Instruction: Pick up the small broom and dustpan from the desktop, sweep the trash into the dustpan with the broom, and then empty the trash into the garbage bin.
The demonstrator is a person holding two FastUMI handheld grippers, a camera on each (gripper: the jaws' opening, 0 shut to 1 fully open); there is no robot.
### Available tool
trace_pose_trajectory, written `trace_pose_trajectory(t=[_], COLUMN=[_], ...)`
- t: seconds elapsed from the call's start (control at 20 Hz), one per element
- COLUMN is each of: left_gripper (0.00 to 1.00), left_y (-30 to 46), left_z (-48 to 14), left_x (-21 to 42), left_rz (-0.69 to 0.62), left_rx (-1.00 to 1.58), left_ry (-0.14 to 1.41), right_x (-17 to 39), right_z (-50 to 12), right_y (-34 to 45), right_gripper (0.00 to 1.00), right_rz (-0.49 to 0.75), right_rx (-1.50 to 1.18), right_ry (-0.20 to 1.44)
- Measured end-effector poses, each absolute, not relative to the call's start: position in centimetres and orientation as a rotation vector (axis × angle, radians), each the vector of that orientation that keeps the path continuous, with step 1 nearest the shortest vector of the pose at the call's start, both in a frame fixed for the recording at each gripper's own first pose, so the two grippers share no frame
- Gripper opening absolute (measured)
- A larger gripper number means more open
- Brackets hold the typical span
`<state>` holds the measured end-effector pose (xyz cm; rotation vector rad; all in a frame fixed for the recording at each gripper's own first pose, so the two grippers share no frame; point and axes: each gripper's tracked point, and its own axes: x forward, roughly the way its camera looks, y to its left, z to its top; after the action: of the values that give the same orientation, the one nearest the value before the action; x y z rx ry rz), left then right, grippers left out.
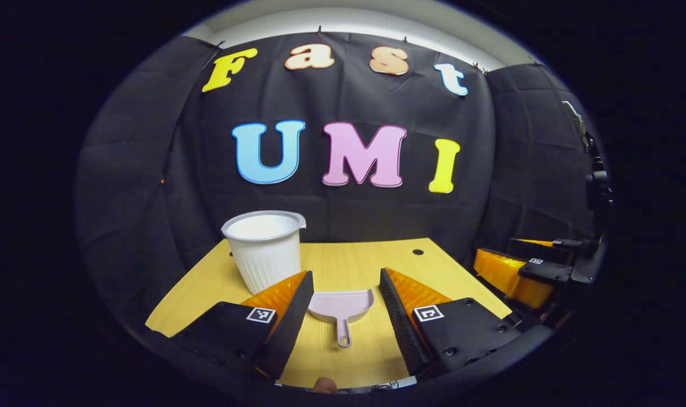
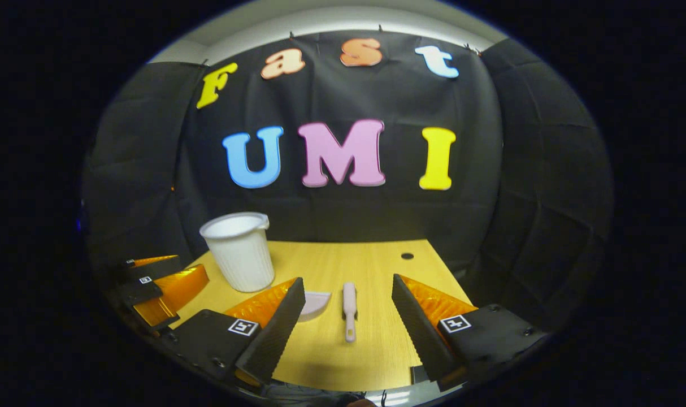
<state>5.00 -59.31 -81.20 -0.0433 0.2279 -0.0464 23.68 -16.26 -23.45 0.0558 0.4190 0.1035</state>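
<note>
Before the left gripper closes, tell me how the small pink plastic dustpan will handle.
The small pink plastic dustpan looks thin and moulded, so probably light and stiff. It lies flat on the smooth wooden desktop, so it may slide if nudged. Its narrow handle could twist between the fingers.

I see a worktop (image 1: 371, 265) of matt light wood grain. Bin (image 1: 265, 249) looks like ribbed white plastic, dustpan (image 1: 342, 308) and broom (image 2: 349, 311) smooth pale pink plastic. Booth wall (image 1: 151, 169) is matt black cloth.
</note>
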Motion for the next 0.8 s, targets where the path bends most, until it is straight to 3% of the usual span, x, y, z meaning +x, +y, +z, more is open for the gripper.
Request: trace_pose_trajectory(t=[0.35, 0.8], left_gripper=[0.69, 0.69], left_y=[-58.4, -58.1], left_z=[-78.4, -78.4], left_x=[3.8, 2.7], left_rz=[0.0, 0.03], left_rx=[-0.053, -0.068], left_ry=[0.06, 0.071], right_x=[21.5, 21.4], right_z=[-18.5, -17.8], right_y=[-14.1, -14.0], right_gripper=[1.0, 1.0], right_rz=[0.153, 0.145], right_rx=[0.043, 0.053], right_ry=[0.243, 0.216])
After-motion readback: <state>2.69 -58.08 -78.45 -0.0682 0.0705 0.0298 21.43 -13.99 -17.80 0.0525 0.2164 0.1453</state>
